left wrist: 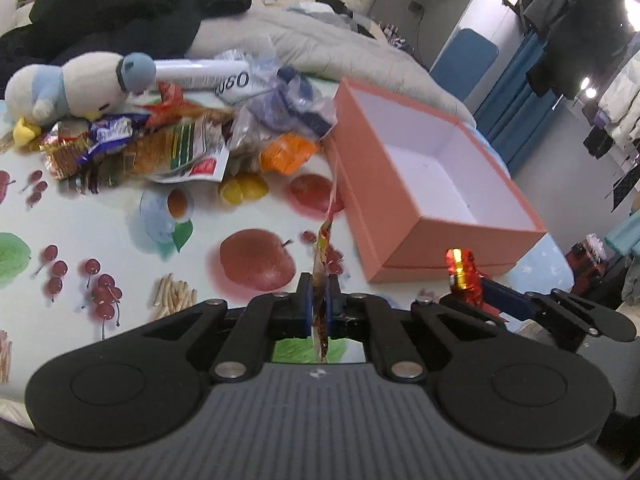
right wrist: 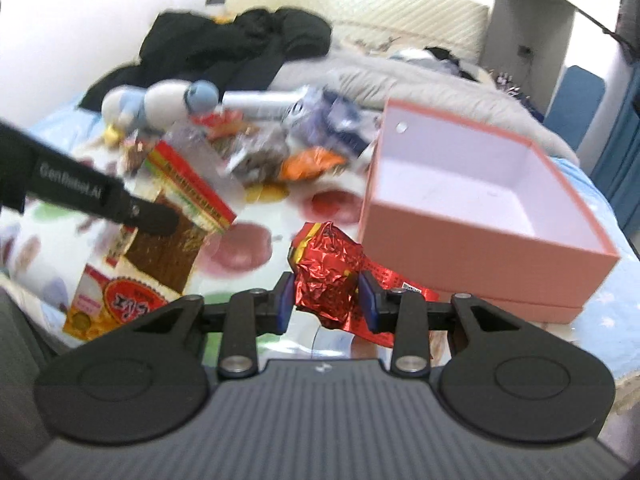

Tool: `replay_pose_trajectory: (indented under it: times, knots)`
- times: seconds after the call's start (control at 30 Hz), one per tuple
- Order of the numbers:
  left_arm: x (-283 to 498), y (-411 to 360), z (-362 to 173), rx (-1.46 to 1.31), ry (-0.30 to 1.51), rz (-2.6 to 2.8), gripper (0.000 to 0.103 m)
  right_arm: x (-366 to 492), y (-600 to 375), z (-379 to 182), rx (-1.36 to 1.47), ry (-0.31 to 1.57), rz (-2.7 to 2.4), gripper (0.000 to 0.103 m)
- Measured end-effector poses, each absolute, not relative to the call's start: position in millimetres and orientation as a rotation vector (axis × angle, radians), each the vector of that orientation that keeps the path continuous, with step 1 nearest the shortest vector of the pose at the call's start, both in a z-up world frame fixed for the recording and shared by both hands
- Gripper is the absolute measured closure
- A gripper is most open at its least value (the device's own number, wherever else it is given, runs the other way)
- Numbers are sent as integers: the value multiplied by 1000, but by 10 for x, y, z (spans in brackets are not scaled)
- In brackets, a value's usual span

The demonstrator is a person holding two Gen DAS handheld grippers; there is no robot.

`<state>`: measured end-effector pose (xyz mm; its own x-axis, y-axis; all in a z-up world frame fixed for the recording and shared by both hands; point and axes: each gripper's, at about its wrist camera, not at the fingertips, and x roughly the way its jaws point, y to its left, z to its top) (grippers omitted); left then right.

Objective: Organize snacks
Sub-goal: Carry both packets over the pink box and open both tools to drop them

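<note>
My left gripper (left wrist: 319, 284) is shut on a thin flat snack packet (left wrist: 325, 248), which shows edge-on between the blue pads. In the right wrist view the same packet (right wrist: 168, 248) shows its brown, red and green face and hangs from the left gripper (right wrist: 156, 220), above the cloth. My right gripper (right wrist: 326, 284) is shut on a crumpled red foil snack (right wrist: 324, 268). That snack (left wrist: 462, 268) and the right gripper (left wrist: 470, 292) sit near the pink box's front corner. The pink box (left wrist: 404, 208) (right wrist: 480, 236) stands open-topped with a white inside. A snack pile (left wrist: 180, 140) lies behind.
A fruit-print cloth (left wrist: 100, 220) covers the surface. A white and blue plush toy (left wrist: 68, 88) and a white tube (left wrist: 200, 72) lie by the pile. Behind them are a grey quilt (left wrist: 312, 40) and black clothes (left wrist: 120, 4). The surface's edge runs just right of the box.
</note>
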<state>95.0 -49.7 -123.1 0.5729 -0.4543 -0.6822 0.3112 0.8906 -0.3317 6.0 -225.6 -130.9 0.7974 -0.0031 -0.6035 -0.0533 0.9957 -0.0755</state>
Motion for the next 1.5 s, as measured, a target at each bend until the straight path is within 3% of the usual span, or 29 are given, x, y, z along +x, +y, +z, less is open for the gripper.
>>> replay_pose_trajectory:
  times: [0.4,0.77,1.13,1.5]
  knots:
    - [726,-758,-515,-134,787,-390,96,-167,-2618,-550,-11,555,-46,65]
    - [1027,-1286,-187,-81,763,-447,96,-20,-3113,-370,90,562,-111,65]
    - [1814,-2232,-191,-10,735,-558,96,572,-3783,-470,104,548,-169,65]
    - [2677,-2976,-734,24,839,-583,96,1167,-4311,-866,157,609,-196,65]
